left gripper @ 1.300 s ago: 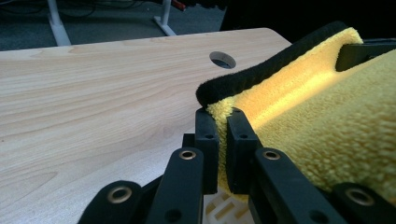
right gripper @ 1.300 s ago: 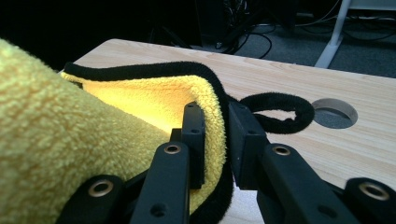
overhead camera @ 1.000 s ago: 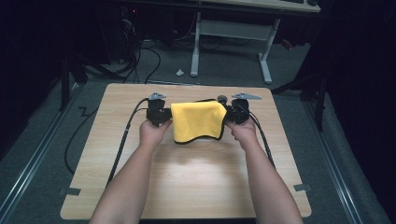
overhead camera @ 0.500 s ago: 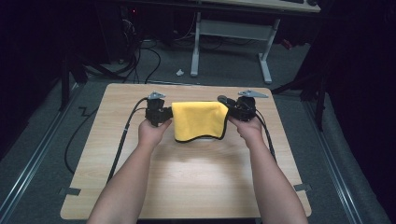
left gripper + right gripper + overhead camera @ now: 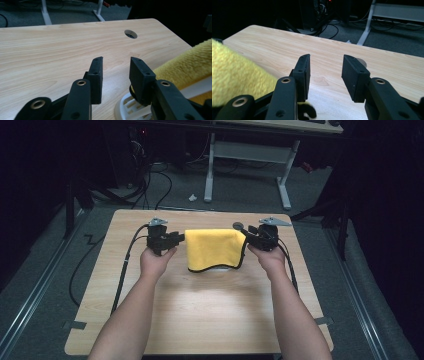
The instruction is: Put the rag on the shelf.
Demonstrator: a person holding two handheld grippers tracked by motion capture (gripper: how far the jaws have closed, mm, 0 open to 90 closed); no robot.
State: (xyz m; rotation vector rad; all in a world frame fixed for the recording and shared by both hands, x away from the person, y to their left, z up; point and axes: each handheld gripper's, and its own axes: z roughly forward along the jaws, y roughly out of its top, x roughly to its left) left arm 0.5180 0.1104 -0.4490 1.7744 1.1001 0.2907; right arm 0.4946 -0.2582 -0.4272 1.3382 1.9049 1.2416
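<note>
A yellow cloth (image 5: pixel 214 248) with a dark hem lies draped over a white slotted object (image 5: pixel 130 109) in the middle of the wooden table (image 5: pixel 200 315). My left gripper (image 5: pixel 180 238) sits just off the cloth's left edge. Its jaws have just been opening and stand open with nothing between them (image 5: pixel 116 62); the cloth (image 5: pixel 186 66) lies to their right. My right gripper (image 5: pixel 247 235) is at the cloth's right edge. Its jaws have also just opened and are empty (image 5: pixel 325 60), with the cloth (image 5: pixel 237 75) to their left.
A round cable hole (image 5: pixel 238 225) is cut in the table behind the cloth's right corner, also seen as the hole (image 5: pixel 130 34). Black cables (image 5: pixel 125 265) trail from the grippers. A white desk frame (image 5: pixel 250 155) and floor cables stand beyond the far edge.
Both grippers have let go of the cloth's upper corners and opened. The left one drew back to the left. The cloth has settled over the white object.
</note>
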